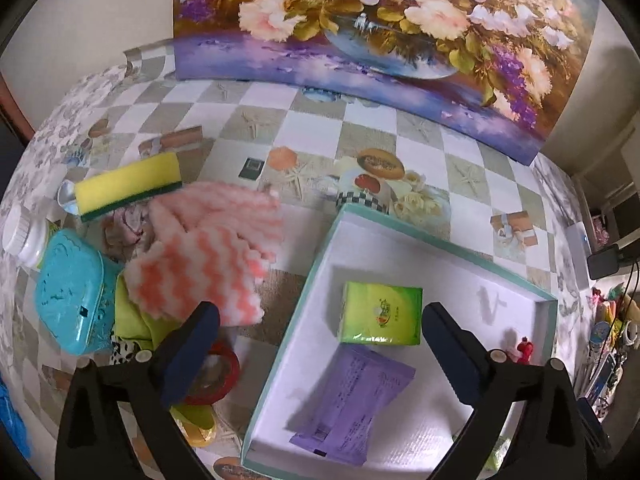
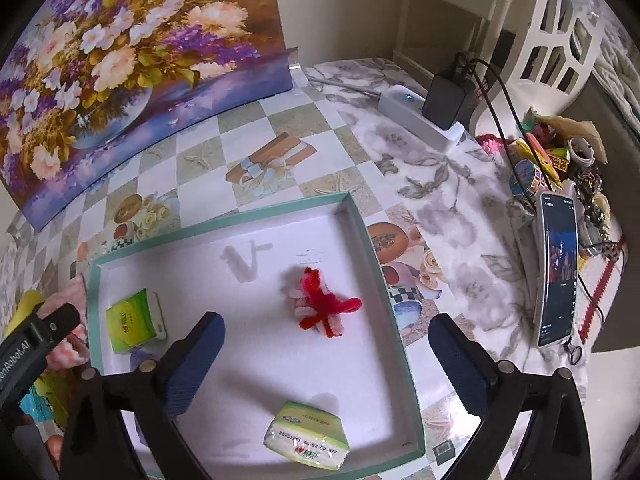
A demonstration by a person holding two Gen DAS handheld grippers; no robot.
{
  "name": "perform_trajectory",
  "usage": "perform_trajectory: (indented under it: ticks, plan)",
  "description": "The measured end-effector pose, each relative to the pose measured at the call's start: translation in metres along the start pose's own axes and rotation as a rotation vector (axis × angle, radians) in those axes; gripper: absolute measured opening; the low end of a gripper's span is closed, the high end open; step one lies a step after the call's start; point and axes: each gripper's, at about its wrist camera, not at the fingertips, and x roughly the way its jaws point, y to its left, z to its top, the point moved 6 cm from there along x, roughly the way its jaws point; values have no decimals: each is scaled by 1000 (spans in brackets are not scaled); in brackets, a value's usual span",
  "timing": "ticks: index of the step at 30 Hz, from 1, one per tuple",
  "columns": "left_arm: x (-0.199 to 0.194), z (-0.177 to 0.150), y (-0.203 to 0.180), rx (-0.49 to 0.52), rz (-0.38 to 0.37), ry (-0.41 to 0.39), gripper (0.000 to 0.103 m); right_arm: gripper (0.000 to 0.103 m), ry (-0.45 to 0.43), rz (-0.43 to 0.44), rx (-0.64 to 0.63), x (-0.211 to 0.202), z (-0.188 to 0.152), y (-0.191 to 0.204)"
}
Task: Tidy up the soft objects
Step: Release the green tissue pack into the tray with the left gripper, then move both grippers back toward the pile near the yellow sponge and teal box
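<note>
Both tools, left [image 1: 320,354] and right [image 2: 326,364], gape wide and empty; purple packet [image 1: 354,398] partly cut off.

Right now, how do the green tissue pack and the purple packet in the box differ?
The green tissue pack is blocky and squarish; the purple packet is flatter and longer. The green one lies farther from the left gripper, the purple one nearer. Both lie in the white box, touching.
</note>
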Motion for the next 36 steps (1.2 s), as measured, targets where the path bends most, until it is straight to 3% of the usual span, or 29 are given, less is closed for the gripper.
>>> perform_trajectory:
  ticks: [7,13,19,27,36]
  plan:
    - [-10,-3,6,6,-2,-12,101,103,-2,1,-12,-5,-3,7]
    - [-30,2,24,10,19,-44,101,103,-39,78,-24,-17,-2,24]
    - [-53,9,49,40,72,-98,101,103,-52,69,-77,-22,-7,43]
    - [-76,14,101,-13,57,-128,101,103,-93,166,-137,-43,-15,85]
    - [-73,17,161,-121,69,-113,101,103,-63,322,-208,-53,-35,147]
